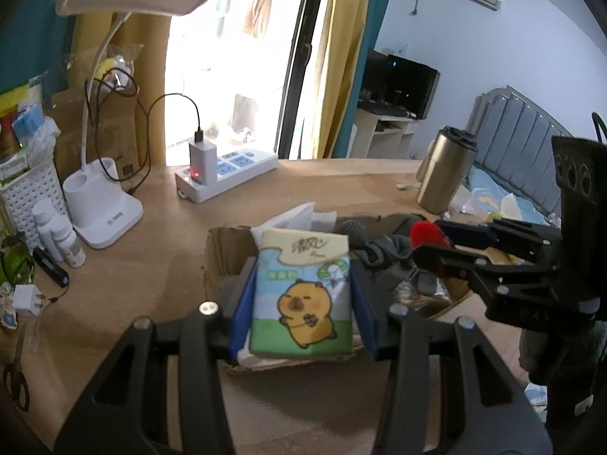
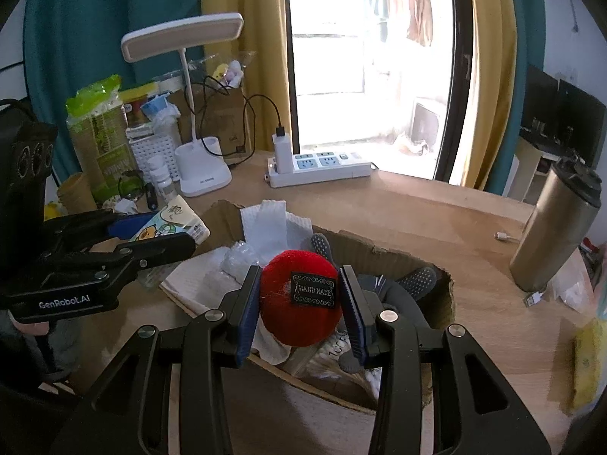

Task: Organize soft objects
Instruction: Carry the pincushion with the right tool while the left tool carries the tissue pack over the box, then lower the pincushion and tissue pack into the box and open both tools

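Left gripper [image 1: 301, 295] is squeezing a tissue pack [image 1: 303, 295] while right gripper [image 2: 299, 299] is squeezing a red ball [image 2: 301, 297] over the cardboard box [image 2: 436, 269].

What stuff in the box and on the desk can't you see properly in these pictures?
- Left wrist view: box floor, hidden by the tissue pack held in the left claw.
- Right wrist view: items under the red felt ball in the right claw, and part of the grey gloves.
- Right wrist view: yellow thing at the right edge, blurred.
- Both views: bottle labels, too small.
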`<state>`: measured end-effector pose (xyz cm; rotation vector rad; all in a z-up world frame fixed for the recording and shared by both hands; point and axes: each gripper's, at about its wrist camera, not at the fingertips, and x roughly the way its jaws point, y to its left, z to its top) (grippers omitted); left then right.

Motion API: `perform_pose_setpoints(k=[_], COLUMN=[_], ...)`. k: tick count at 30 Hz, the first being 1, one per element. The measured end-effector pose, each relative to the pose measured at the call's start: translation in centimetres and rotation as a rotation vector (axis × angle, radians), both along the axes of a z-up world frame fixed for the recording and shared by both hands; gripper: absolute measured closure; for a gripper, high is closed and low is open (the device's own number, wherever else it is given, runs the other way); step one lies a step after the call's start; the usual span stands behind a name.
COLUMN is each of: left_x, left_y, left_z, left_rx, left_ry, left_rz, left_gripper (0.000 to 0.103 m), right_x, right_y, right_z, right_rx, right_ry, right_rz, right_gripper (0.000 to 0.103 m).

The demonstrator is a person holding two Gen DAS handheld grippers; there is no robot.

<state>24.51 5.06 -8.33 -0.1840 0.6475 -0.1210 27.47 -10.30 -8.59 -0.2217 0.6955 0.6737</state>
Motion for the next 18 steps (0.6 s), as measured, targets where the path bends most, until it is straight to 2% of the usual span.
perform_pose_setpoints(k=[12,18], left_x=[2.4,3.0], left_y=[-0.2,-0.2], left_z=[-2.6,-3.7], left_rx=[0.007,0.047], left_ry=[0.082,0.127], left_rz=[0.002,0.033], left_gripper=[0.056,0.055], right_x=[1.4,2.0], right_y=[0.9,1.3], right_z=[-2.9,-3.6], right_rx=[-0.005,-0.007], right_ry=[0.078,0.100], right_rz=[0.010,0.014], right_gripper=[0.060,0.060])
